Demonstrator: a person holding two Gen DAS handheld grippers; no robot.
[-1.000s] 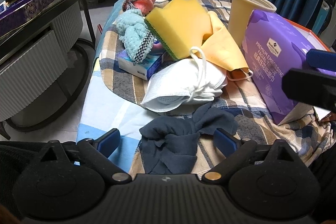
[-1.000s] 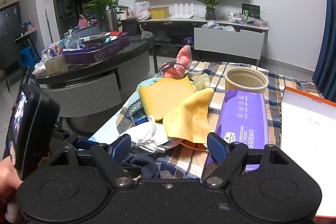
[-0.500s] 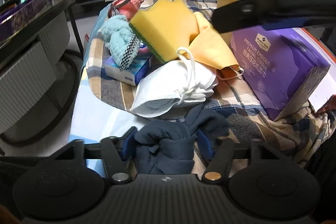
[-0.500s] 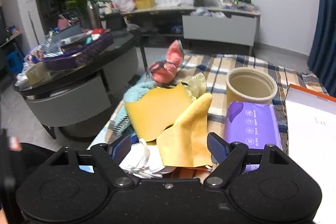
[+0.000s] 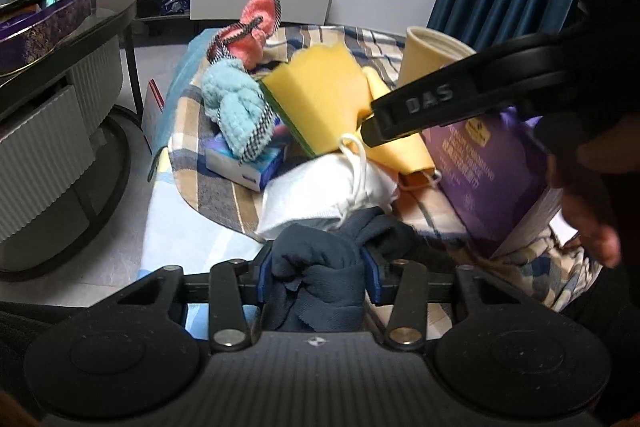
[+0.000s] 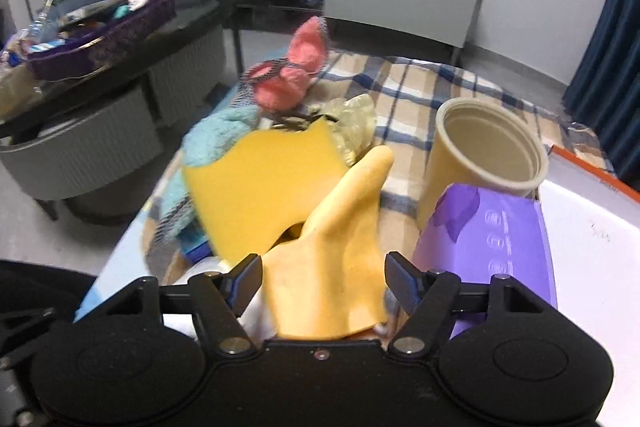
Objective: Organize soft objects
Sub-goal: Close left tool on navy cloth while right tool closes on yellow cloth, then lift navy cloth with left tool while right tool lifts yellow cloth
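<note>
My left gripper (image 5: 318,277) is shut on a dark blue cloth (image 5: 320,267) at the near edge of the plaid-covered table (image 5: 216,187). Behind it lie a white face mask (image 5: 320,195), a yellow sponge (image 5: 320,99), a light blue fuzzy cloth (image 5: 236,111) and a pink fuzzy cloth (image 5: 256,23). My right gripper (image 6: 324,283) is open, its fingers on either side of a yellow cloth (image 6: 332,247), above the pile. Its arm crosses the left wrist view (image 5: 460,103).
A beige cup (image 6: 484,163) stands at the back right. A purple tissue pack (image 6: 496,239) lies beside a white box with an orange rim (image 6: 592,227). A small blue and white box (image 5: 248,167) lies under the blue cloth. A dark round side table (image 6: 120,39) stands to the left.
My left gripper has closed on the dark blue cloth. My right gripper has moved forward over the pile and now straddles the yellow cloth.
</note>
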